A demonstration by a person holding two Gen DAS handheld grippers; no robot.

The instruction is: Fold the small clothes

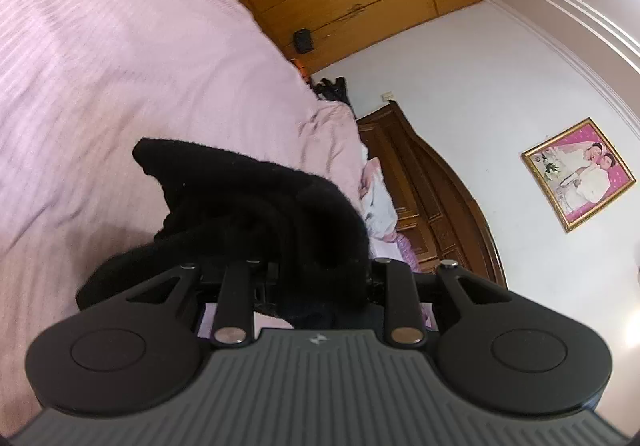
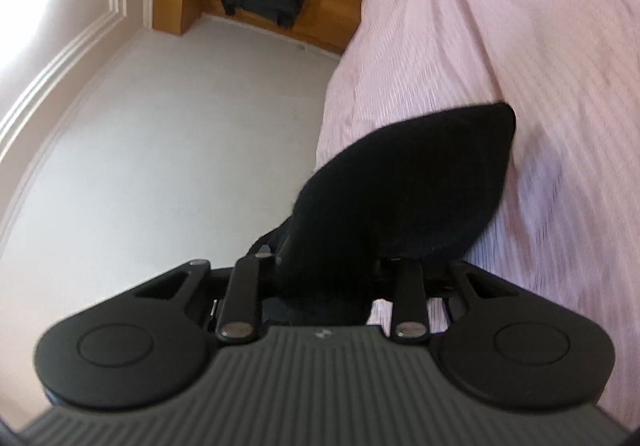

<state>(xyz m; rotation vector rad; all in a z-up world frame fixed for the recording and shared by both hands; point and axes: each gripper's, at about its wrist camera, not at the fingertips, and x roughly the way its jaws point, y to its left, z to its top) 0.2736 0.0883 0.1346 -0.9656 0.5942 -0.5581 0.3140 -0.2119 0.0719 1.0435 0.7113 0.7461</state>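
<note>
Black garment (image 1: 260, 213) bunched in left claw (image 1: 316, 278) and right claw (image 2: 324, 278), both clamped on it, raised near-level above pink bed (image 1: 120, 65).

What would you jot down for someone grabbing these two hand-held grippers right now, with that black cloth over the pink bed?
Left gripper: shut on the black garment, which bunches up over its fingers.
Right gripper: shut on the same black garment.
The garment hangs lifted between the two, above the pink bedspread.
Done: picked up.
Left: no neat fold shows yet; lay it flat on the bed and fold.
</note>
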